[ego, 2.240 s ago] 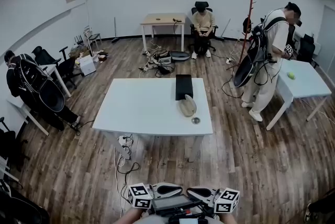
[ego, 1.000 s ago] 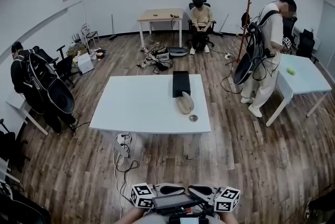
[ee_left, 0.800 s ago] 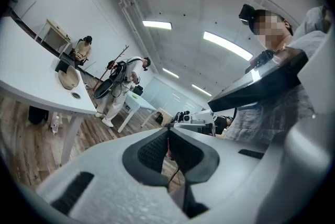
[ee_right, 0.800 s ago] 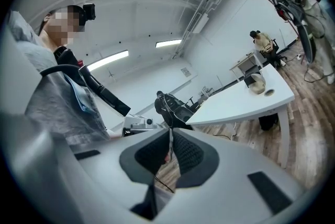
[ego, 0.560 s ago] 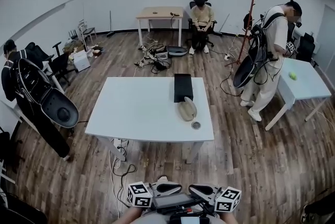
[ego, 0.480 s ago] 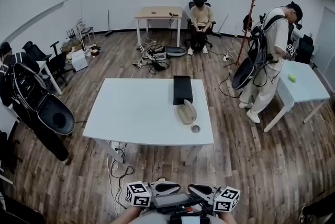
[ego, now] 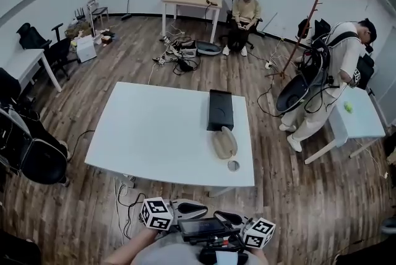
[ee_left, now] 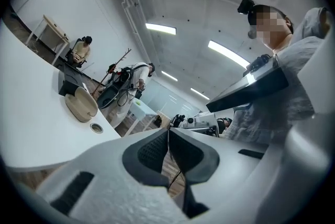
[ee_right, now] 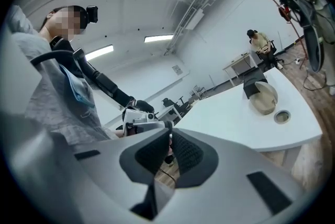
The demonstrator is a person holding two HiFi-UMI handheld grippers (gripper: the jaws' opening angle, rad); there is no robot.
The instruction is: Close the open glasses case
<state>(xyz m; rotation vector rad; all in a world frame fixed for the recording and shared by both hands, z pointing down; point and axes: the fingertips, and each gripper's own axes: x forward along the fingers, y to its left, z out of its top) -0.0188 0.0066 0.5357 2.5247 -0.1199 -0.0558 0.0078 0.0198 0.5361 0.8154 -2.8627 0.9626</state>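
The beige glasses case (ego: pixel 224 143) lies on the white table (ego: pixel 154 134), near its right end, with its lid raised. It also shows in the left gripper view (ee_left: pixel 81 105) and the right gripper view (ee_right: pixel 264 97). My left gripper (ego: pixel 189 210) and right gripper (ego: pixel 228 218) are held close to my body at the bottom of the head view, a good way short of the table. The left gripper (ee_left: pixel 168 147) has its pads pressed together with nothing between them. So does the right gripper (ee_right: pixel 170 152).
A black box (ego: pixel 220 109) lies just behind the case and a small round disc (ego: pixel 233 165) just in front of it. A person (ego: pixel 328 81) with a backpack stands right of the table by a pale blue table (ego: pixel 359 124). Another person (ego: pixel 246 13) sits at the back. Cables (ego: pixel 179 59) litter the floor.
The view has come nearer to the white table, which now looks larger and closer. The person at the left has slid out to the frame's edge. Both grippers stay shut at my chest.
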